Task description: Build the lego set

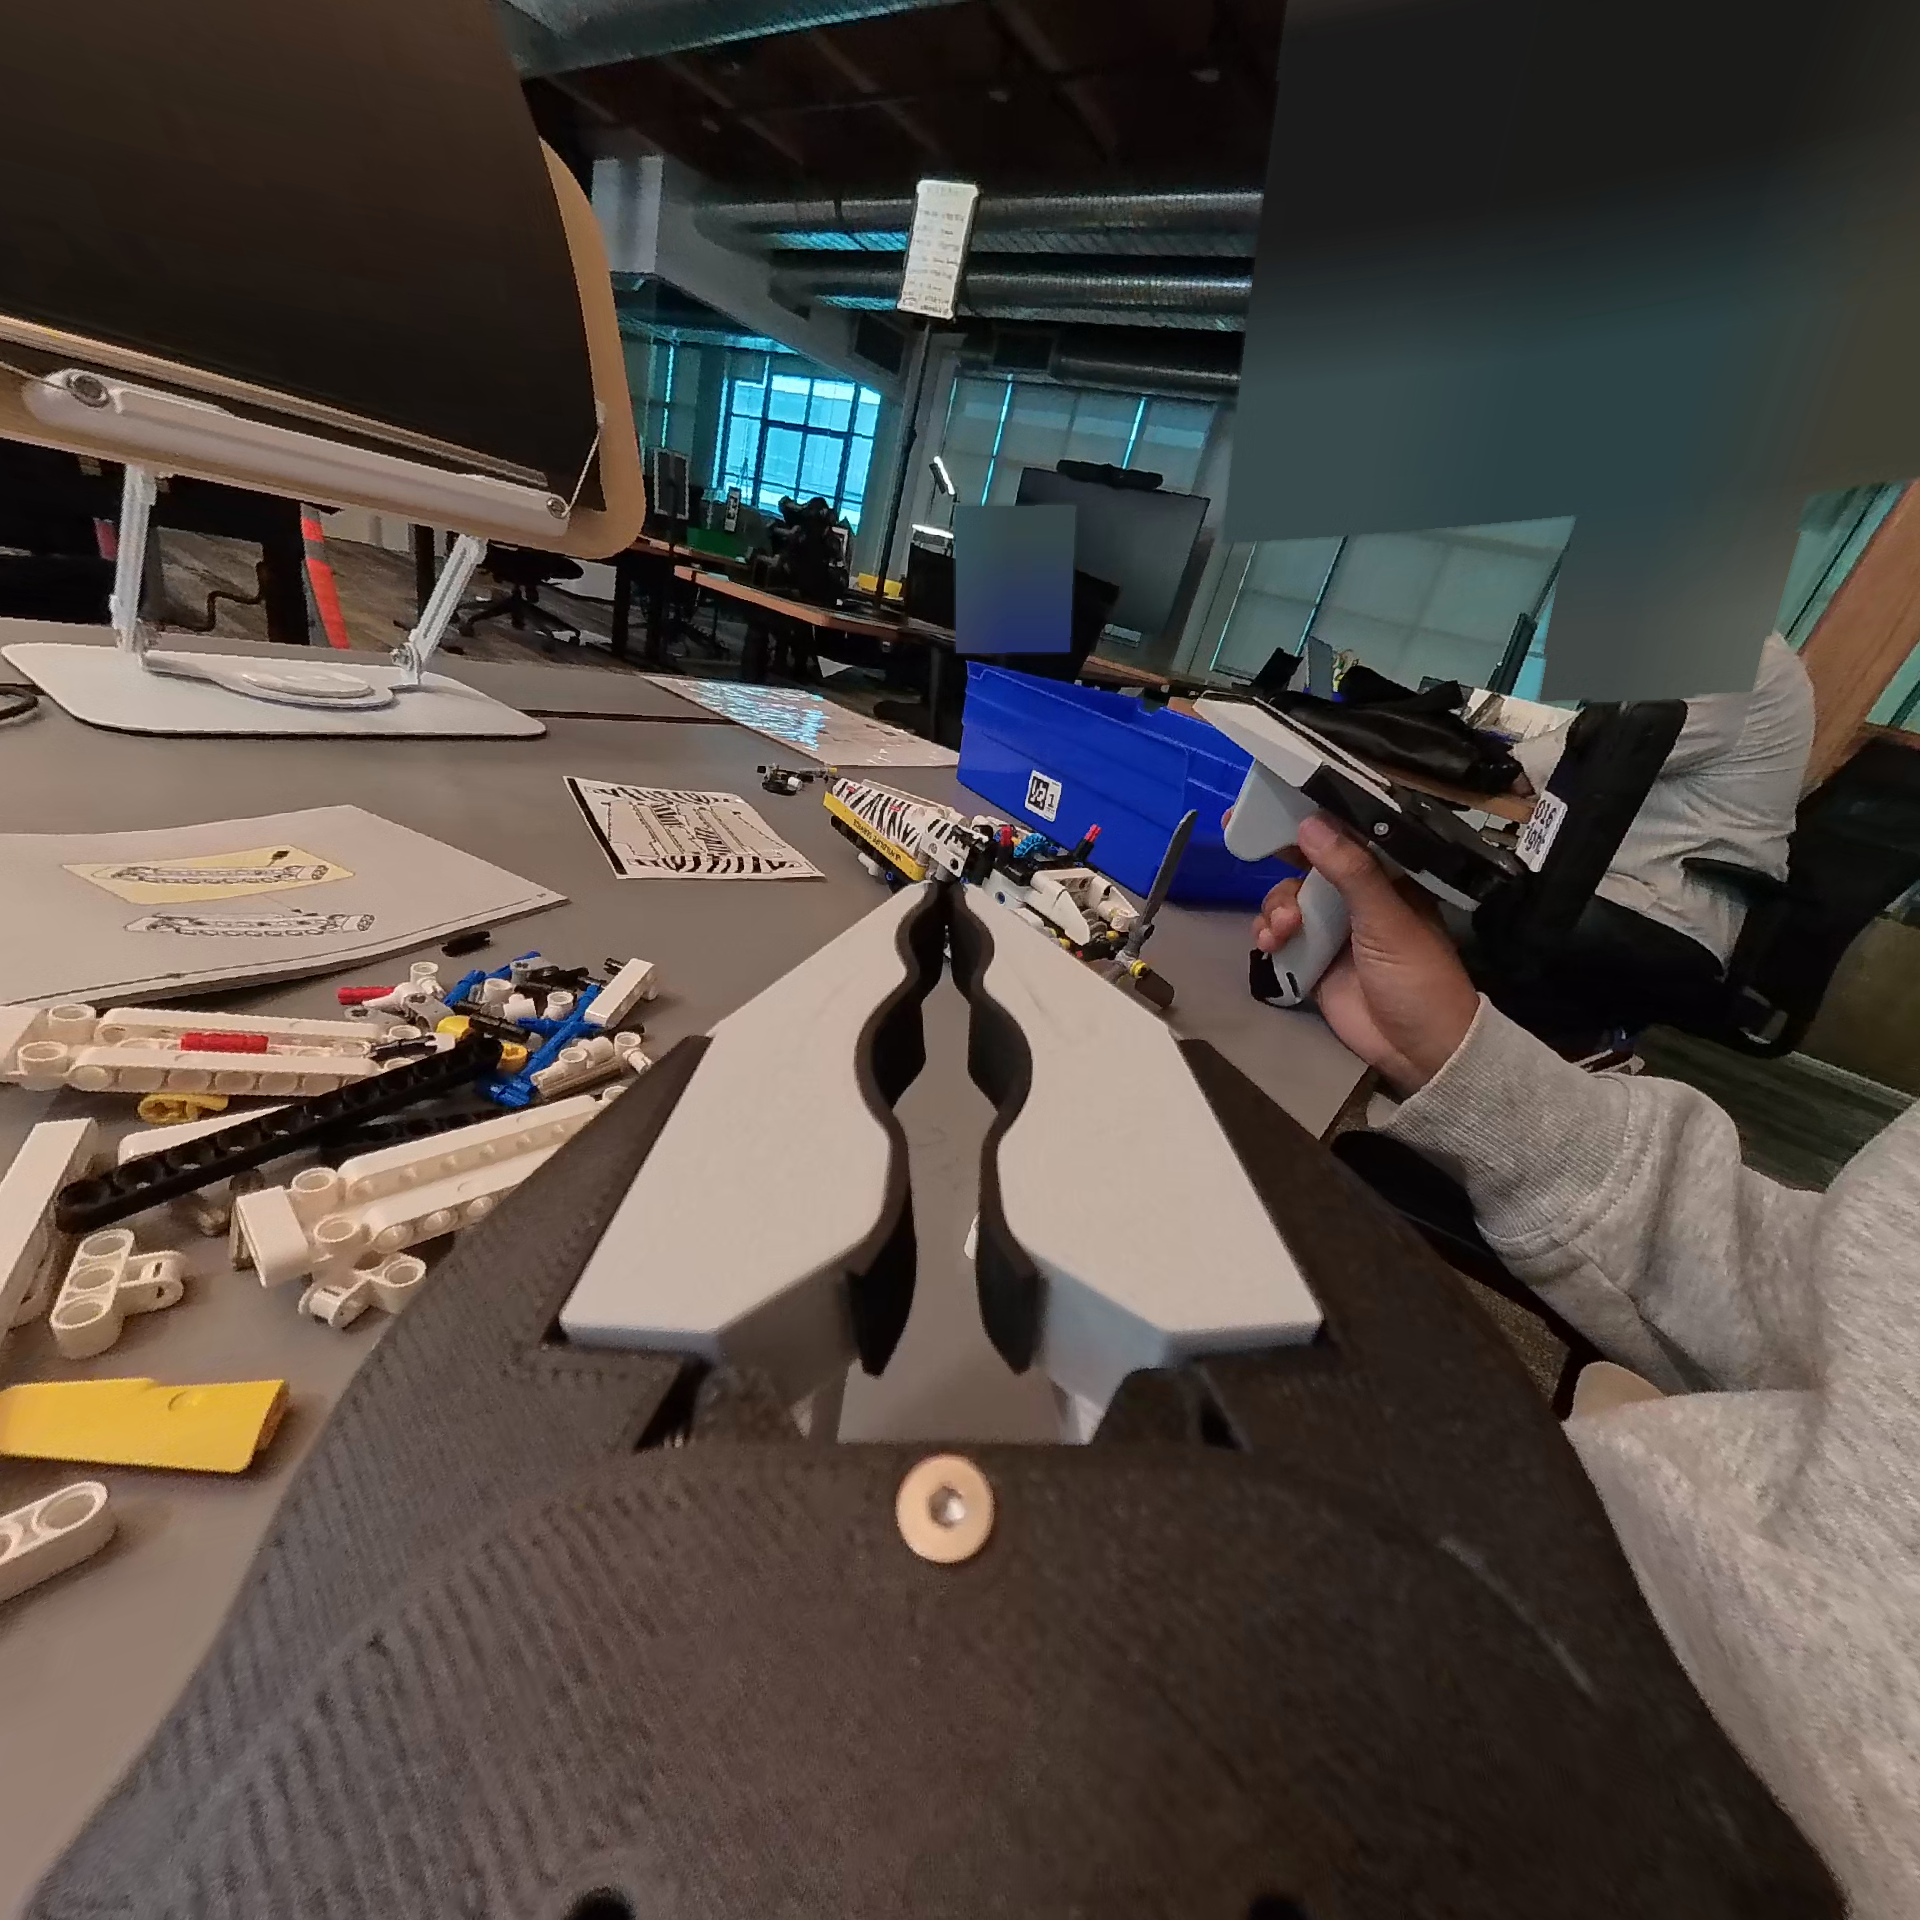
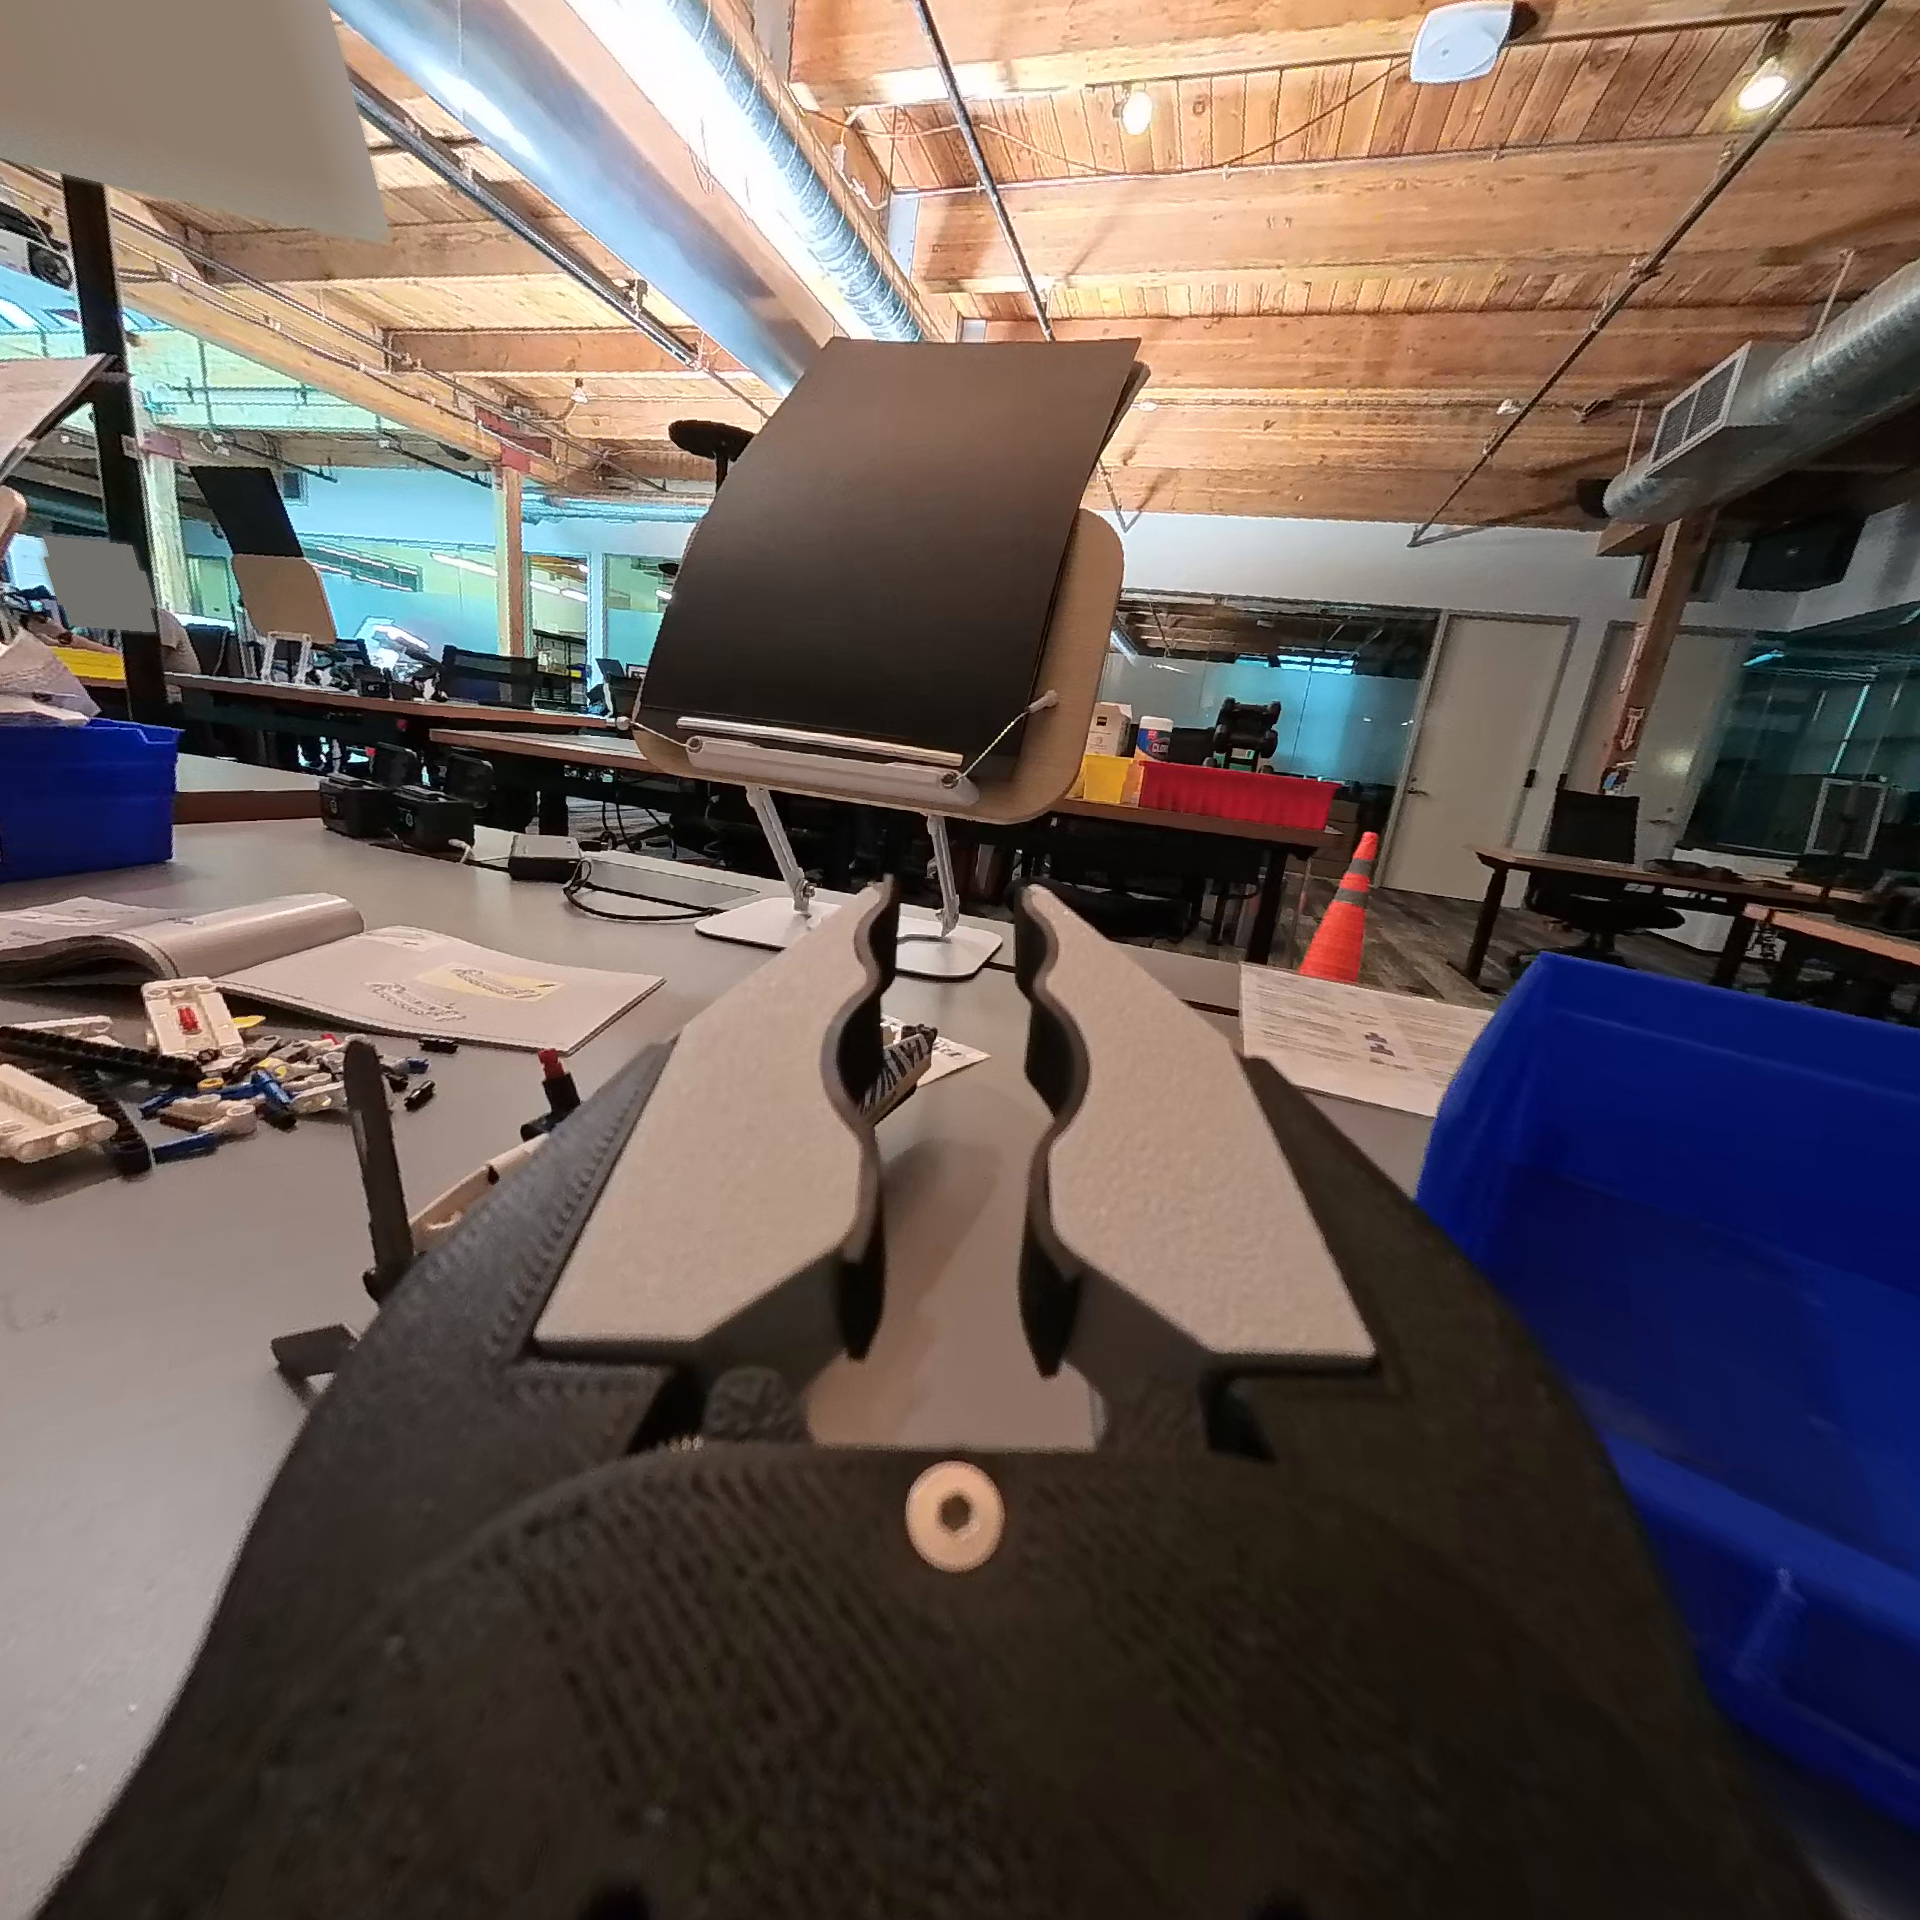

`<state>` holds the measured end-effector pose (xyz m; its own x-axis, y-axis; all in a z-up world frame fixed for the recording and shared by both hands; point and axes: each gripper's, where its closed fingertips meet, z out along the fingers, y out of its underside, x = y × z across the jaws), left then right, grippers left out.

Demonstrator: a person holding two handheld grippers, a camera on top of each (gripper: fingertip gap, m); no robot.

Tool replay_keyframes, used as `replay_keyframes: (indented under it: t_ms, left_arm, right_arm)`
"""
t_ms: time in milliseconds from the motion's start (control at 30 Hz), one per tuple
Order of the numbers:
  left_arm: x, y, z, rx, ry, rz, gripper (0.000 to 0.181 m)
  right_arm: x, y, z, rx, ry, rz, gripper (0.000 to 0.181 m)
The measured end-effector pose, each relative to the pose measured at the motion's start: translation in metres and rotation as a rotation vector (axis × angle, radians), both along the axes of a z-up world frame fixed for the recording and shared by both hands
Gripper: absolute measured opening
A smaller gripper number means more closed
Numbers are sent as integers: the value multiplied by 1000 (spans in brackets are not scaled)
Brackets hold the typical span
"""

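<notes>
A partly built lego model (image 1: 987, 862) with zebra-striped and yellow panels, white parts and a grey propeller lies on the grey table (image 1: 644, 758) in front of a blue bin. My left gripper (image 1: 945, 896) is shut, with its tips right at the model's near side; whether they pinch a part is hidden. My right gripper (image 2: 956, 902) is open and empty above the model, of which only a striped piece (image 2: 906, 1060) and a propeller blade (image 2: 374, 1164) show. A hand holds the right gripper's handle (image 1: 1299, 904) in the left wrist view.
Loose white, blue and black lego parts (image 1: 364, 1081) (image 2: 156, 1081) lie left, with a yellow panel (image 1: 145, 1423). An instruction booklet (image 1: 239, 894) (image 2: 436, 987) and a sticker sheet (image 1: 691, 831) lie behind. A book stand (image 2: 883, 582) stands at the back. A blue bin (image 2: 1683, 1247) is right. Tip to tip, the grippers are about 30 cm apart. The yellow panel (image 1: 145, 1423) lies some 15 cm from my left tips, 40 cm from my right tips.
</notes>
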<state>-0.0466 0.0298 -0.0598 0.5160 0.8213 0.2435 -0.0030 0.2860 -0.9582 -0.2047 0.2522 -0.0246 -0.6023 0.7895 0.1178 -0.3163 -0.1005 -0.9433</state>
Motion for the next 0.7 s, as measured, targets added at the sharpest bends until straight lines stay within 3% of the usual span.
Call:
replay_keyframes:
  t_ms: [700]
  left_arm:
    - [0,-1,0,6,1,0,0]
  right_arm:
    - [2,0,0,7,6,6,19]
